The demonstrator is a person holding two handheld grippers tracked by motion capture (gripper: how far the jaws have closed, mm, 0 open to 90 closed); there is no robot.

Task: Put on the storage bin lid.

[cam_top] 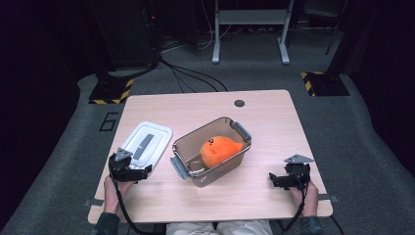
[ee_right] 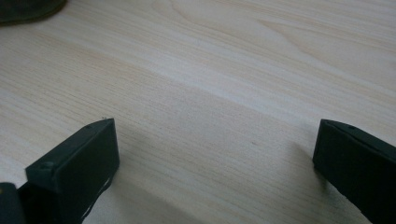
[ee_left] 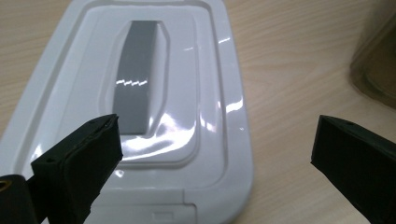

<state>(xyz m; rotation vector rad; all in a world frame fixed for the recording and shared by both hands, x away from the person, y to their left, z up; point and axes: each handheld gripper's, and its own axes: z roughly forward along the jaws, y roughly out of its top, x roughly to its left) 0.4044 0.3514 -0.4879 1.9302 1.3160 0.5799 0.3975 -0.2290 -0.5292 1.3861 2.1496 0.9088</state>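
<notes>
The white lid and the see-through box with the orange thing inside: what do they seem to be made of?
The white lid looks like glossy moulded plastic: lamp glints run across it, and a grey inset sits in its middle. The box looks like smoky clear plastic, since the orange toy shows through its wall; its grey end clips look like plastic too. The toy seems soft, perhaps plush, but that is hard to tell.
</notes>
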